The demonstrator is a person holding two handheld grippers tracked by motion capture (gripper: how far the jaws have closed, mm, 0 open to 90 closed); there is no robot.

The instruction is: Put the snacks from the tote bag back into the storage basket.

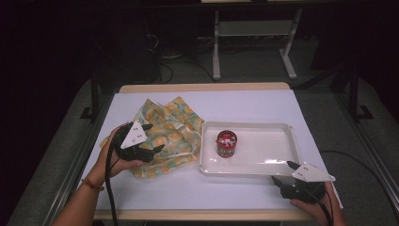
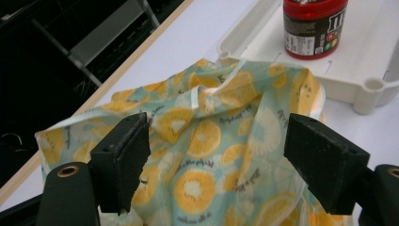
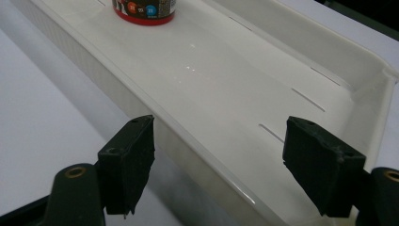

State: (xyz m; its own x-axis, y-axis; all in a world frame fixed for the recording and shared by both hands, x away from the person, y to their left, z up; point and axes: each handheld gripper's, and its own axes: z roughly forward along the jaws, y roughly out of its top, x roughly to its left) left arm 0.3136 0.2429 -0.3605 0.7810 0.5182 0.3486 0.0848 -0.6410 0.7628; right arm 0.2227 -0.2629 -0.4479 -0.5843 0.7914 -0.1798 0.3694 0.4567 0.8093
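Your left gripper (image 1: 153,140) hangs over the crumpled pale-green cloth printed with orange and lemon slices (image 1: 175,134), its jaws standing apart above the bunched fabric and pinching nothing, as the left gripper view confirms with the cloth (image 2: 211,141) spread between and beyond the two black pads. The cloth lies on the left half of the white tabletop (image 1: 155,190), its right edge touching the left rim of the shallow white plastic tray (image 1: 282,160), close enough that a pull could carry it over the tray. Inside the tray, toward its left end, a small red-lidded jar with a dark label (image 1: 226,143) stands upright, probably the thing the cloth is meant to cover or wrap. Your right gripper (image 1: 289,170) waits at the tray's near right corner, jaws apart astride the near rim (image 3: 197,155), not clamped on it, seemingly placed to steady the tray once the cloth starts to drag.
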